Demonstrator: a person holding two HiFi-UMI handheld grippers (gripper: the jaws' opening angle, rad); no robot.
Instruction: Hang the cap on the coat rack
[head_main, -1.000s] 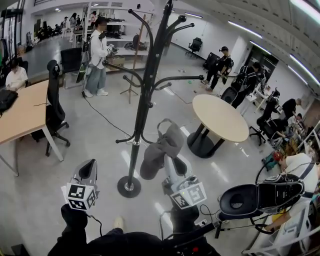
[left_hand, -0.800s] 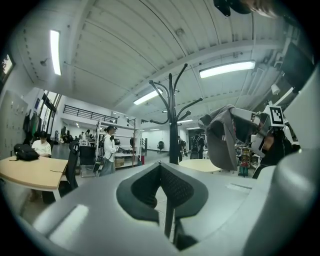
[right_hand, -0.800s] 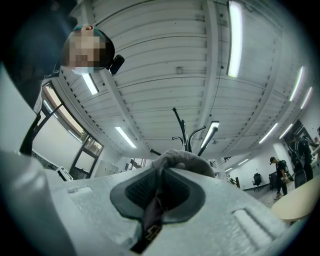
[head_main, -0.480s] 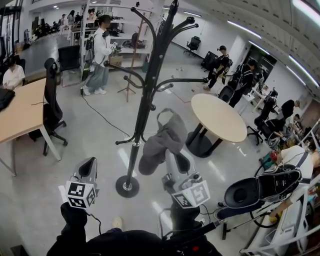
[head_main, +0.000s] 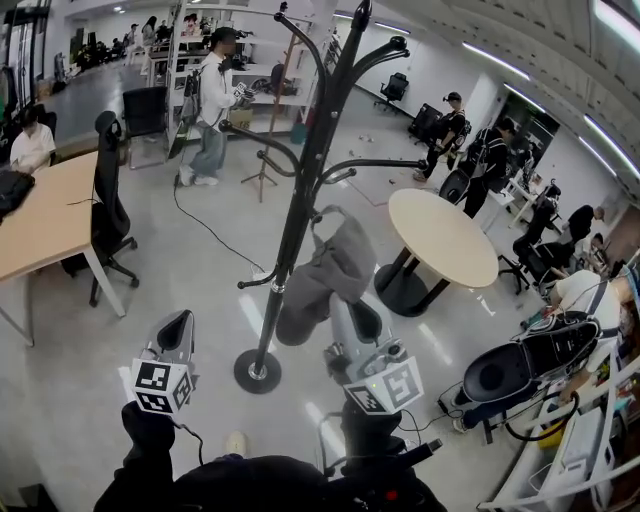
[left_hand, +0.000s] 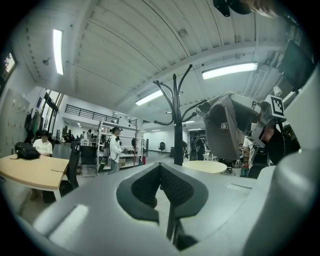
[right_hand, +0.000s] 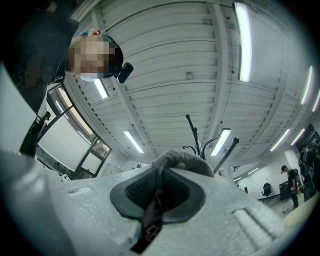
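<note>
Cap is dangling grey and limp from my right gripper, and I'm holding it up just to the right of the coat rack, beside the black pole and below its middle hooks. It's not sitting on any hook yet. In the right gripper view my fingers are clenching together on a dark strap of the cap. The grey crown is bunching just past the tips, and the coat rack is poking its curved upper hooks out from behind it against the ceiling lights. That right gripper is tilting upward.

My left gripper is hovering to the left of the coat rack's round base, well apart from the cap. In the left gripper view its fingers are pressing together with nothing between them, so the left gripper is carrying nothing. From there I'm seeing the coat rack standing upright straight ahead, with the cap hanging to the right of it, about level with the lower curved arms.

A round table is standing to the right of the coat rack. A long wooden table and a black office chair are sitting to its left. Beyond the coat rack, a person in a white top is standing by some shelving.
</note>
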